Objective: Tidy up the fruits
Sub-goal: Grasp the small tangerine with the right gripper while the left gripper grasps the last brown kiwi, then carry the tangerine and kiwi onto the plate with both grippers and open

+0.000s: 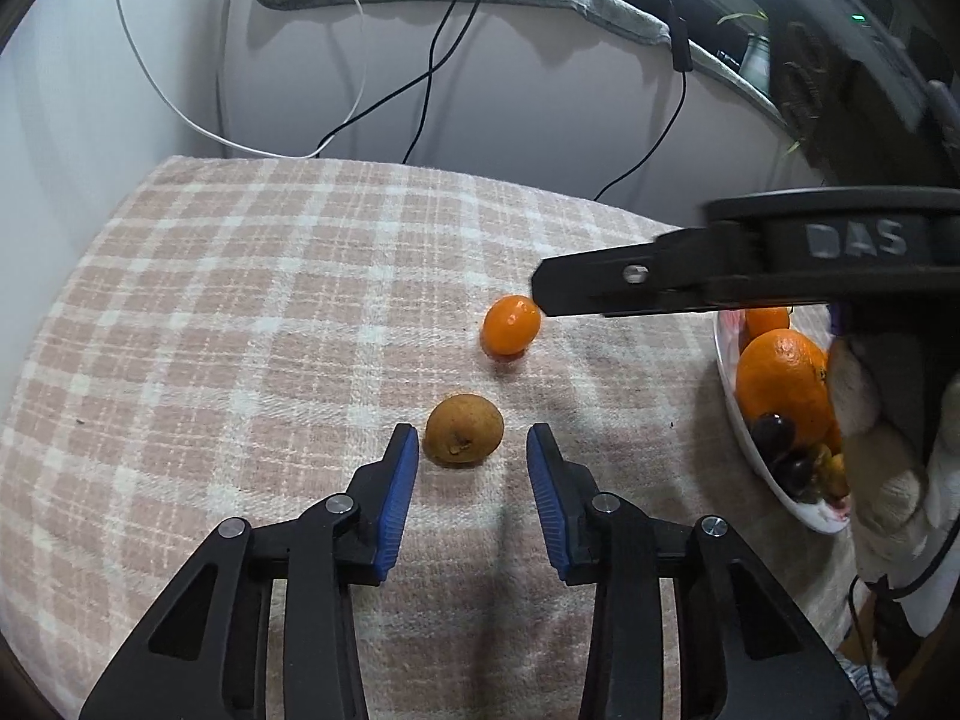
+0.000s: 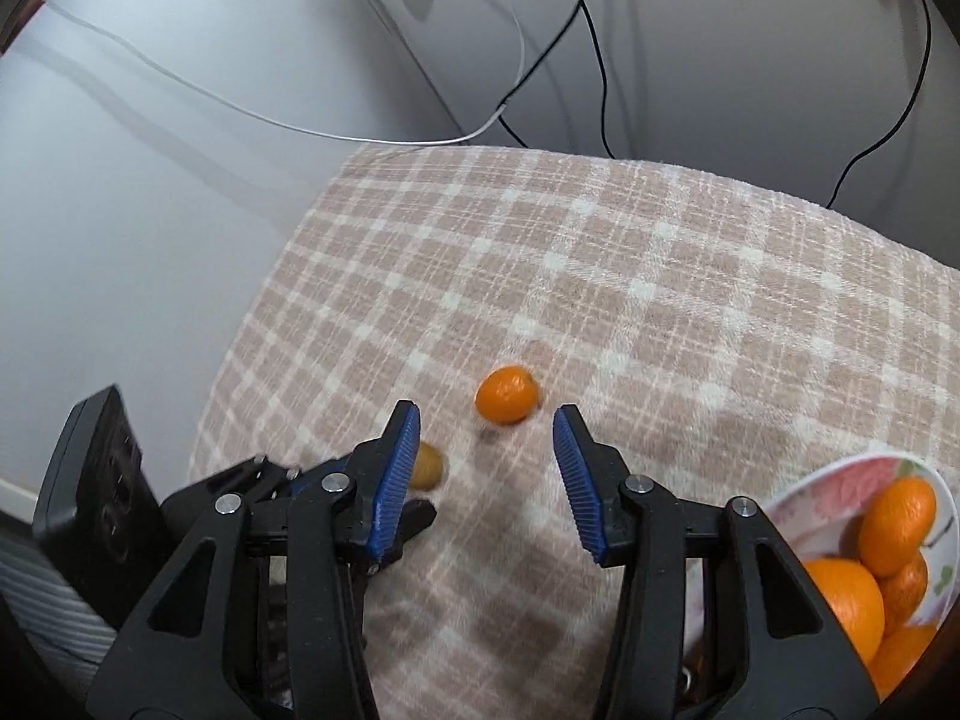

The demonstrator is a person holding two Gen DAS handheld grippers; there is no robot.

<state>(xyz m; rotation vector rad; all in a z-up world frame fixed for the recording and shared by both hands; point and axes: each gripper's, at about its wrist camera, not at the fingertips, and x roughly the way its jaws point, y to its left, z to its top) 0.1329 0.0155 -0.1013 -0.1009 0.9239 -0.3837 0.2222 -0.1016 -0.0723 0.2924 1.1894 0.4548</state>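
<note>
On checked cloth [image 2: 660,276], kumquat [image 2: 507,394] (long axis upright-tilted).

We hold the left gripper [image 1: 472,441] tilted downward, jaws apart, blue pads gripping nothing; our right gripper [image 2: 485,423] angles down likewise, jaws parted and empty, our gloved hand [image 1: 888,450] behind it

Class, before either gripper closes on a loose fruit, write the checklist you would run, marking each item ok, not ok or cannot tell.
1. Left gripper lined up on the brown fruit: ok.
2. Left pads clear of it: ok.
3. Right gripper facing the small orange fruit: ok.
4. Right pads clear of it: ok.
5. Room left in the bowl: cannot tell.
</note>
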